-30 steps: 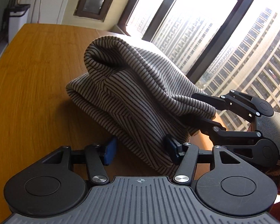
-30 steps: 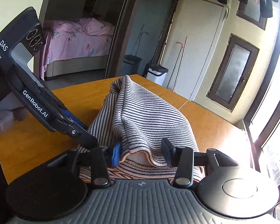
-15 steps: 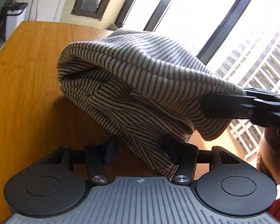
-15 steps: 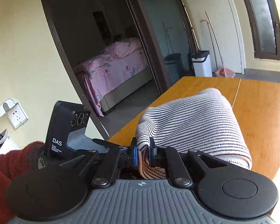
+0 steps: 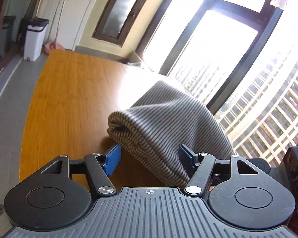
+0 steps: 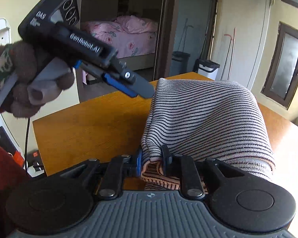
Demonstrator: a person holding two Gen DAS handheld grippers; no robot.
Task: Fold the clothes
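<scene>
with the left hand-held gripper (image 5: pixel 149 156) spread apart and clear, only the right hand-held gripper (image 6: pixel 152 161), clamped on the hem, holds the grey black-striped knit garment (image 6: pixel 206 123) over the orange wooden desk (image 5: pixel 73 99), so the loose bundle may unroll.

white lettering reading "GenRobot.AI" runs along the black side of the left gripper (image 6: pixel 143 91), seen in the right wrist view. on its camera block, beside three round lenses, stands "DAS" in white, with smaller lines of print under it too blurred to read. nothing else in either view can be read.
</scene>
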